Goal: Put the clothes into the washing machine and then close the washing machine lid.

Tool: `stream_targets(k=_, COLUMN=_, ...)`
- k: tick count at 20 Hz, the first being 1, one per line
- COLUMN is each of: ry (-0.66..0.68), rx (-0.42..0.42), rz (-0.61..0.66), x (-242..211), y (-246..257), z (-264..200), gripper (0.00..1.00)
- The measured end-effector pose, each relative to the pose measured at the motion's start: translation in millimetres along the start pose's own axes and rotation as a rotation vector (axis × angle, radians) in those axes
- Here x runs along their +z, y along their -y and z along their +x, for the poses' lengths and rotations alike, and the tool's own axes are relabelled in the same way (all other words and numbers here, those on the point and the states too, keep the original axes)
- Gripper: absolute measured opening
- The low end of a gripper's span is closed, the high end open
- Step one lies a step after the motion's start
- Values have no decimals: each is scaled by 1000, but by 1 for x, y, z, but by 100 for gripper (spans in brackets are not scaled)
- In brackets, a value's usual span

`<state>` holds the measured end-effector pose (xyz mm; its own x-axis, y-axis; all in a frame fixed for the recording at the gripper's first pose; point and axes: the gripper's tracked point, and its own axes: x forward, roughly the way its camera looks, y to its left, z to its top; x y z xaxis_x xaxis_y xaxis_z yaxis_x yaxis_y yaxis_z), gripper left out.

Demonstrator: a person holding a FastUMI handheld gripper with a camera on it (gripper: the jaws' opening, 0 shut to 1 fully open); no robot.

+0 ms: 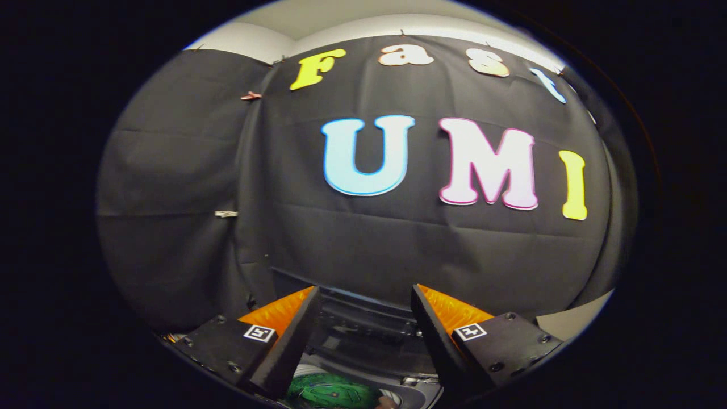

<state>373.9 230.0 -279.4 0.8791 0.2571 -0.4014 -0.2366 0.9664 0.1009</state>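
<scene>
My gripper (366, 295) is open, with a wide gap between its fingers and nothing held. Below and between the fingers lies green clothing (332, 392) inside the round opening of the washing machine (417, 392). The dark raised lid (363, 321) of the machine stands upright just beyond the fingertips, against the booth wall. Most of the machine is hidden under the fingers.
The black cloth wall (363, 238) stands close ahead, behind the machine. A strip of pale floor or tabletop (573, 321) shows beside the right finger.
</scene>
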Motion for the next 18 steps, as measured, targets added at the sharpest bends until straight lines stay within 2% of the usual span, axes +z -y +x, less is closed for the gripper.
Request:
stream_targets(k=5, ry=2, rx=-165, rz=66, x=3, y=45, z=18, gripper=98)
stream_targets(k=11, ry=-110, rx=-319, rz=102, x=-27, y=86, z=35, gripper=98)
stream_targets(k=18, ry=-159, rx=-314, rz=137, x=-37, y=88, z=38, gripper=98)
